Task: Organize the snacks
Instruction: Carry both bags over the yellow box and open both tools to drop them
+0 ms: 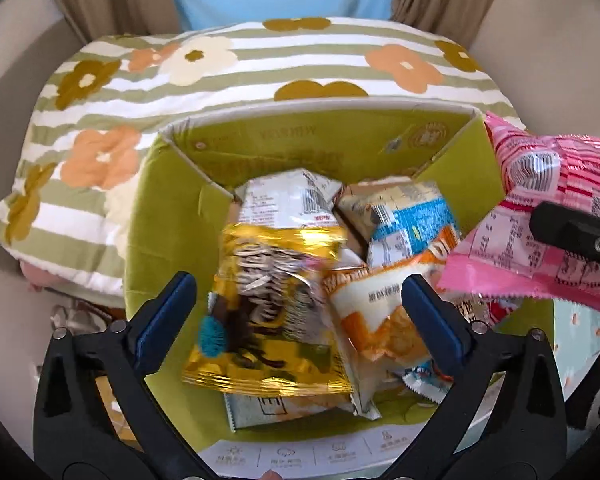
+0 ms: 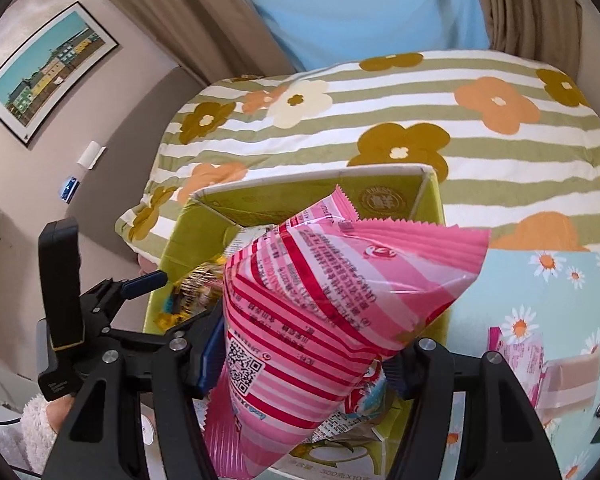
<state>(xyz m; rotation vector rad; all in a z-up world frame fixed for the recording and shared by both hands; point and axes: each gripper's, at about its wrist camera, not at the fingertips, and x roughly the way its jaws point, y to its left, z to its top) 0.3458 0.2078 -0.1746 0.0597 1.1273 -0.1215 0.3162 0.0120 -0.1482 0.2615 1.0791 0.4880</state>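
Setting: striped floral quilt (image 1: 260, 60) behind, tan curtains, pale blue panel.
Left wrist view, box: green carton (image 1: 172, 216) open, holding a gold packet (image 1: 272, 308), orange-and-white packet (image 1: 380, 312), blue-and-white packet (image 1: 412, 224) and white packet (image 1: 288, 204).
Left wrist view, left gripper (image 1: 300, 312): jaws spread wide above the gold packet, pads off it.
Left wrist view, edge: pink packet (image 1: 540, 216) at right over the carton's corner.
Right wrist view, right gripper (image 2: 300, 364): clamped on the pink packet, above the carton.
Right wrist view only: framed picture (image 2: 48, 72) on wall; daisy-print cloth (image 2: 548, 300) bearing more snacks (image 2: 540, 368); fleecy sleeve (image 2: 36, 424) beneath the left gripper.
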